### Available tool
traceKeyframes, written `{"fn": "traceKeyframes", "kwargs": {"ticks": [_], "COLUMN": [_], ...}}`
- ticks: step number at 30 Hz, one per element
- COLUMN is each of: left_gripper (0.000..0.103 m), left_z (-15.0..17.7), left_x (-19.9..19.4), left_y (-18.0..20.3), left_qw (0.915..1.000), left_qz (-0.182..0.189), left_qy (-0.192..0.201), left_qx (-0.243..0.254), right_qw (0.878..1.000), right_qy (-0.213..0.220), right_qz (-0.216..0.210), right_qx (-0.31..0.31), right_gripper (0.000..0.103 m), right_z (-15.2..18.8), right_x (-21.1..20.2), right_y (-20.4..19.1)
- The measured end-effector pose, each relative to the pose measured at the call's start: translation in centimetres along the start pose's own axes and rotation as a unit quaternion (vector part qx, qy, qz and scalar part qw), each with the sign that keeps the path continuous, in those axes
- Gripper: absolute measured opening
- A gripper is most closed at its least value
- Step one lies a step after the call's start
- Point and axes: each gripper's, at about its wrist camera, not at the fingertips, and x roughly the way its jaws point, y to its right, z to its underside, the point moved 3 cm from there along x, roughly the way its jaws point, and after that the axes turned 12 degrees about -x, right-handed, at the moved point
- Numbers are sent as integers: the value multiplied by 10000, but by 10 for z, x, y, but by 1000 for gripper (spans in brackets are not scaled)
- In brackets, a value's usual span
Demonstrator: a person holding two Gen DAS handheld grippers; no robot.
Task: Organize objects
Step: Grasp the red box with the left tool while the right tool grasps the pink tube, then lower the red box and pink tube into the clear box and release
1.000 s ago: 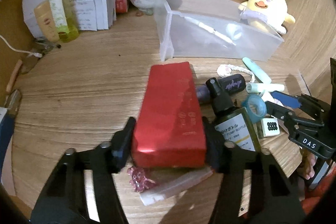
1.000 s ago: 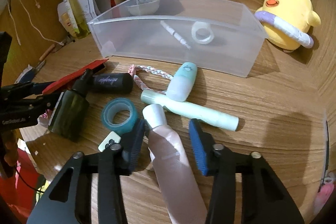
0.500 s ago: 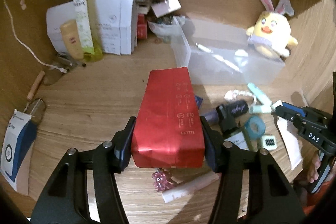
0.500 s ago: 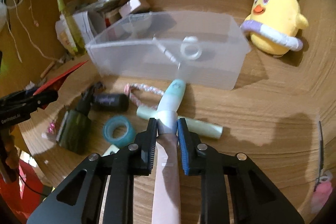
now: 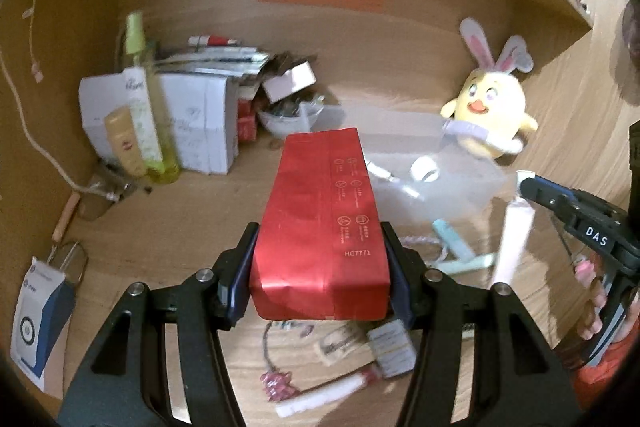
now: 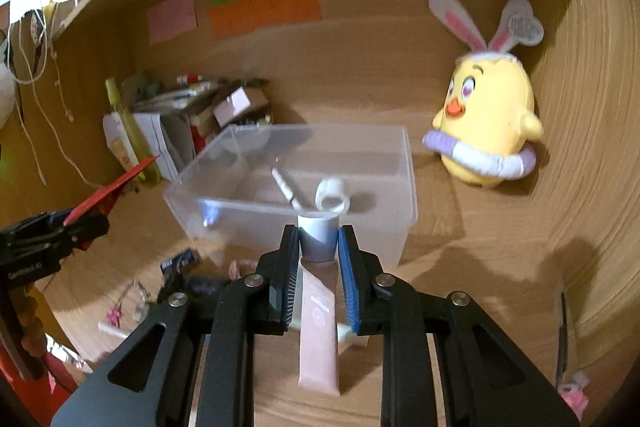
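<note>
A: Now, where are things?
B: Both are carried above the desk: left gripper (image 5: 320,267) clamps a red box (image 5: 322,223), right gripper (image 6: 318,259) pinches a pink tube (image 6: 318,327) by its cap.
A: Next?
B: Probably lowering them into the clear bin (image 6: 396,179) just ahead

Yellow chick plush w/ bunny ears (image 6: 486,131) upright at rear right corner. Pink, green, orange sticky notes (image 6: 264,11) on back wall. White cord (image 5: 24,99) hanging along left wall.
</note>
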Motion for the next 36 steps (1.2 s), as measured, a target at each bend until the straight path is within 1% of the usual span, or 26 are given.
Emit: {"fn": "traceKeyframes", "kwargs": {"ticks": [2, 3, 5, 9, 11, 13, 14, 16, 17, 18, 20, 25, 28, 31, 32, 33, 34, 35, 36], "left_gripper": [57, 57, 57, 57, 57, 57, 57, 57, 57, 57, 57, 57, 57, 57, 57, 57, 57, 57, 57], "left_z": [-5, -7, -10, -17, -18, -17, -17, -16, -16, -16, -18, -28, -33, -36, -36, -37, -37, -37, -38], "left_x": [0, 1, 3, 9, 14, 21, 24, 32, 36, 40, 47, 58, 67, 79, 83, 86, 90, 93, 95], "left_y": [6, 9, 13, 20, 22, 22, 23, 22, 22, 22, 22, 25, 29, 35, 36, 38, 39, 41, 42], "left_qw": [10000, 9999, 9999, 9998, 9998, 9998, 9998, 9998, 9997, 9997, 9995, 9993, 9989, 9981, 9979, 9976, 9973, 9970, 9968], "left_qz": [46, 56, 68, 89, 82, 67, 67, 43, 26, -1, -56, -109, -86, -110, -106, -97, -91, -98, -110], "left_qy": [52, 73, 97, 113, 82, 21, -13, -106, -153, -184, -226, -230, -327, -445, -486, -526, -567, -595, -607], "left_qx": [38, 68, 99, 165, 181, 186, 186, 181, 182, 186, 202, 285, 330, 410, 422, 437, 455, 479, 505], "right_qw": [10000, 9999, 9998, 9995, 9997, 9998, 9994, 9987, 9982, 9978, 9969, 9925, 9895, 9872, 9871, 9872, 9873, 9873, 9872], "right_qy": [88, 142, 194, 284, 174, -67, -241, -423, -519, -582, -732, -1209, -1415, -1547, -1554, -1556, -1550, -1542, -1535], "right_qz": [4, 9, 23, 11, 7, -45, -151, -248, -289, -294, -252, -189, -262, -364, -370, -332, -348, -381, -422], "right_qx": [-3, -25, -48, -114, -179, -205, -190, -133, -102, -90, -107, -14, 140, 119, 95, 42, 2, 3, 33], "right_gripper": [18, 15, 14, 14, 14, 14, 15, 23, 32, 39, 42, 42, 42, 42, 40, 35, 33, 25, 20], "right_z": [-6, -10, -14, -22, -21, -14, -7, 4, 11, 15, 25, 48, 58, 62, 62, 62, 61, 61, 61], "right_x": [-2, -3, -5, -5, 3, 16, 23, 31, 36, 39, 46, 66, 78, 86, 88, 88, 88, 88, 88], "right_y": [1, 1, 1, -1, -2, -3, -4, -4, -4, -4, -3, 6, 14, 13, 12, 11, 9, 9, 9]}}
